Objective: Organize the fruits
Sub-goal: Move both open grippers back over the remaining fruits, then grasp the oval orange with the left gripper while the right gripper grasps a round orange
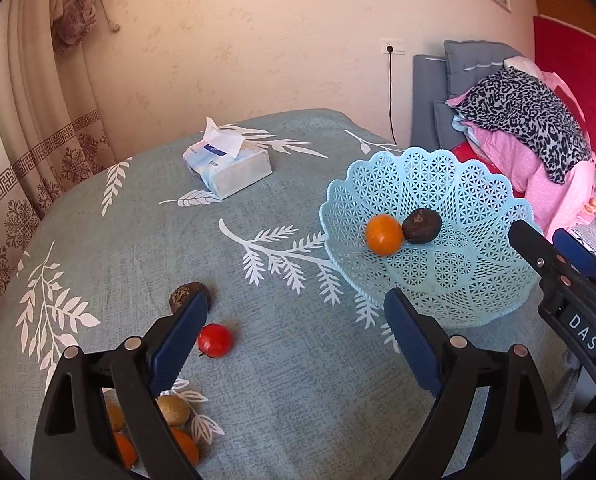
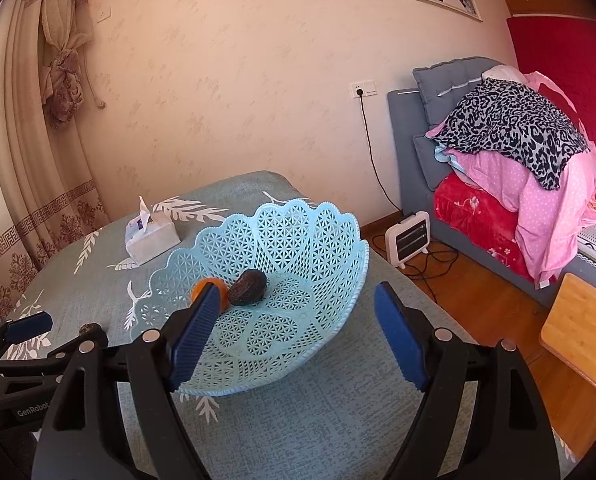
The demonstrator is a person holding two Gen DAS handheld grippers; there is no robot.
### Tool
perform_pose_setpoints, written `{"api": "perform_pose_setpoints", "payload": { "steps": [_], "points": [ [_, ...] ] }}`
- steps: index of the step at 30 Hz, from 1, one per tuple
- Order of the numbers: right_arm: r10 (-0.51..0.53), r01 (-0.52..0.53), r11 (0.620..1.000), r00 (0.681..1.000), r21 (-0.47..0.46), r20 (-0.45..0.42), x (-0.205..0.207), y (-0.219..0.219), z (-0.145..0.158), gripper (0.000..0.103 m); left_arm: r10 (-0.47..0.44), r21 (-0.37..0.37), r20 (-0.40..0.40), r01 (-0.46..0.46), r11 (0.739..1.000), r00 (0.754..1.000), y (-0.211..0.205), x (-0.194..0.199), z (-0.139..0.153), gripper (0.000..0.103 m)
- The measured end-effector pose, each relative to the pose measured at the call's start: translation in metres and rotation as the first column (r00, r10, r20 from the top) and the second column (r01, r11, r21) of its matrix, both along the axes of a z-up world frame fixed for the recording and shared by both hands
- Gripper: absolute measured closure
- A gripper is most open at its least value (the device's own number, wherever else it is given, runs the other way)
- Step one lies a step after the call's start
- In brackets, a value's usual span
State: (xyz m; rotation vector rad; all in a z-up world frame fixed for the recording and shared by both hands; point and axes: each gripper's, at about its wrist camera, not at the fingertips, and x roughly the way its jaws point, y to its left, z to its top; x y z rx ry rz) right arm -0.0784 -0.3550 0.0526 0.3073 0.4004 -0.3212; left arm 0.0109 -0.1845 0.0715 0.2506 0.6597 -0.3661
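Over leaf-print tablecloth [image 1: 298, 360], both grippers' fingers [image 1: 181, 336] [image 2: 195, 336] spread wide, holding nothing, beside basket [image 2: 338, 240].

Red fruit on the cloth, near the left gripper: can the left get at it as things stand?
Probably yes. The left gripper is open with nothing between its fingers, and the red fruit lies alone on the tablecloth just inside the left finger. The dark fruit sits just beyond it; nothing covers the red one.

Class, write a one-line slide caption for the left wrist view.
Open left gripper above a leaf-print tablecloth; orange and dark fruit sit in the blue basket, red fruit outside.
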Motion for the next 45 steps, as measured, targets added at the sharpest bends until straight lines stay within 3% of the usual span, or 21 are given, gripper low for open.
{"api": "perform_pose_setpoints", "payload": {
  "steps": [16, 25, 40, 45],
  "points": [
    [-0.032, 0.031, 0.999, 0.999, -0.035, -0.043, 0.006, 0.005, -0.003, 0.023, 0.128, -0.048, -0.012, -0.129, 0.991, 0.992, 0.072, -0.013, 0.000, 0.014],
    [-0.036, 0.033, 0.995, 0.999, -0.091, -0.029, -0.007, 0.021, 0.001, 0.023, 0.220, -0.084, -0.015, -0.220, 0.972, 0.975, 0.121, -0.020, 0.000, 0.014],
    [0.096, -0.105, 0.986, 0.993, -0.132, -0.074, -0.014, 0.076, 0.001, 0.022, 0.351, -0.081, -0.070, -0.356, 0.931, 0.934, 0.207, -0.030, -0.027, 0.014],
    [0.208, -0.222, 0.968, 0.971, -0.119, -0.118, -0.007, 0.102, 0.000, 0.022, 0.372, -0.075, -0.091, -0.379, 0.922, 0.924, 0.221, -0.016, -0.036, 0.014]
  ]
}}
